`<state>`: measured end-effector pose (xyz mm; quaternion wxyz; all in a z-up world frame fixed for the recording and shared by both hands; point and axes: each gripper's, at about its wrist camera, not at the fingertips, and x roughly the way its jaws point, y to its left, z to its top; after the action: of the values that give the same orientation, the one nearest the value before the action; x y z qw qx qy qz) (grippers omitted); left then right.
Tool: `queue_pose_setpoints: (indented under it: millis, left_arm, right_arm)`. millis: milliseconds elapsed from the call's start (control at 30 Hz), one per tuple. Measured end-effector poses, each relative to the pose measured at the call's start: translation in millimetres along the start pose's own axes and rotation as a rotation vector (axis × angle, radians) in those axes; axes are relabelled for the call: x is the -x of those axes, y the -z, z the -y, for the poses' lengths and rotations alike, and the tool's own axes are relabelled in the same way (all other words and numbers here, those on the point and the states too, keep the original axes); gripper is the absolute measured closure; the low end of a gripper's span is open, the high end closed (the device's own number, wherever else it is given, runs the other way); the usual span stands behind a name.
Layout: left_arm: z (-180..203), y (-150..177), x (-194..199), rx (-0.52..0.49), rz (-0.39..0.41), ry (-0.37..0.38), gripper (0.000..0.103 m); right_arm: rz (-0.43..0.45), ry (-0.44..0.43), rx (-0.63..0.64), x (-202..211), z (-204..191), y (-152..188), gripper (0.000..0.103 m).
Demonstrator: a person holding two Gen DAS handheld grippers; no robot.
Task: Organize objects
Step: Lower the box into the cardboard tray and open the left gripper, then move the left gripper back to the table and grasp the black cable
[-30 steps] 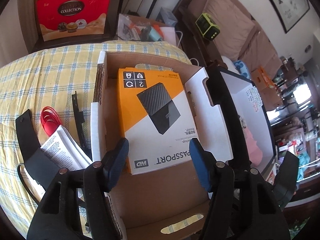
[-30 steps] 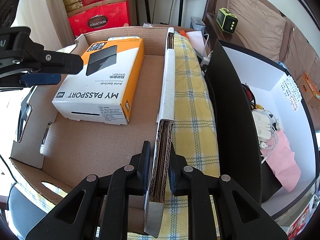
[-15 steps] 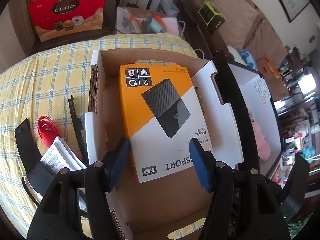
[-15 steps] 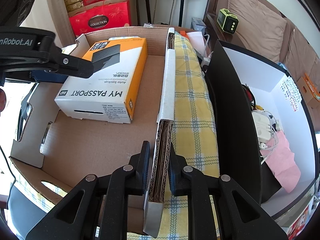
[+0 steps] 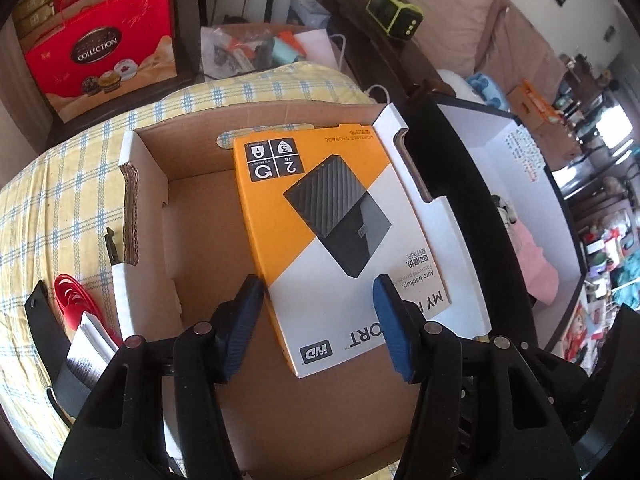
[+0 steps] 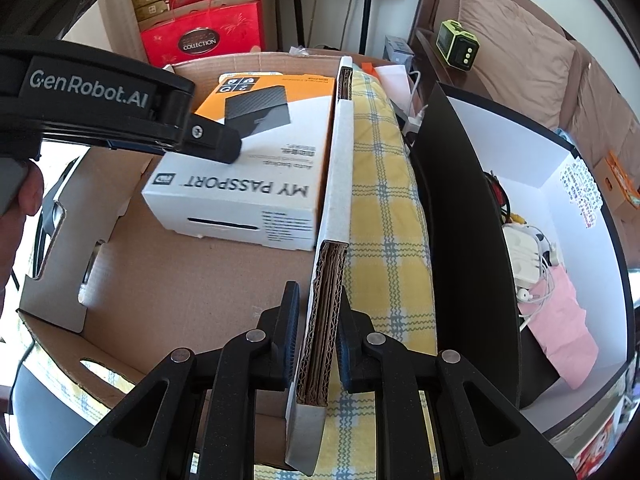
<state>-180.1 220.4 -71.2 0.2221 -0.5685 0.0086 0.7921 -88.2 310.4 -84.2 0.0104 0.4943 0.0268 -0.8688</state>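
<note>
An orange and white hard-drive box (image 5: 328, 232) lies flat inside an open cardboard box (image 5: 200, 208), against its right wall. It also shows in the right wrist view (image 6: 256, 172). My left gripper (image 5: 318, 320) is open and hovers over the near end of the hard-drive box; it also shows in the right wrist view (image 6: 224, 148). My right gripper (image 6: 318, 346) is shut on the cardboard box's right wall (image 6: 340, 184), near its front corner.
The cardboard box sits on a yellow checked cloth (image 5: 60, 168). A black-and-white open bin (image 6: 552, 208) with cables and a pink cloth stands to the right. Red rings (image 5: 70, 300), a booklet and black parts lie left of the box. Red gift boxes (image 5: 100, 56) stand behind.
The hard-drive box has slid right against the cardboard box's right wall. My left gripper has moved right above it. The right gripper holds the wall as before.
</note>
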Motion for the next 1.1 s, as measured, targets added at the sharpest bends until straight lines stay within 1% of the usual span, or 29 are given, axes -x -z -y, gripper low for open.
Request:
queue_pose_setpoints:
  millis: [167,233,267,300,367,500,567,700,767,933,1100]
  left_arm:
    - [-2,0,0,0.027,-0.001,0.012,0.047]
    - [-4,1,3,0.037,-0.006,0.037,0.042]
    - [-5,2,7,0.04,-0.003,0.045,0.035]
    - [-6,4,12,0.043,0.006,0.053,0.03]
    - [-9,6,24,0.045,0.033,0.077,0.026]
    - [-20,12,52,0.053,0.09,0.086,0.024]
    - [-29,17,66,0.054,0.118,0.072,0.024]
    - [-48,31,89,0.042,0.159,-0.002,0.024]
    - [-63,39,98,0.052,0.171,-0.035,0.024]
    - [-112,63,120,0.132,0.194,-0.054,0.024]
    - [-151,84,132,0.19,0.203,-0.11,0.024]
  right_arm:
    - [-0.001,0.0,-0.002,0,0,0,0.087]
    - [-0.001,0.0,-0.003,0,0,0,0.087]
    - [0.0,0.001,-0.003,0,0,0,0.087]
    - [0.001,0.001,-0.003,0,0,0,0.087]
    - [0.001,-0.001,-0.006,0,1,0,0.087]
    - [0.002,0.0,-0.007,0,2,1,0.087]
    - [0.002,0.001,-0.006,0,3,1,0.087]
    - [0.002,0.0,-0.007,0,3,1,0.087]
    - [0.002,0.0,-0.007,0,3,1,0.087]
    - [0.003,-0.001,-0.006,0,4,1,0.087]
    - [0.004,0.001,-0.005,0,4,1,0.087]
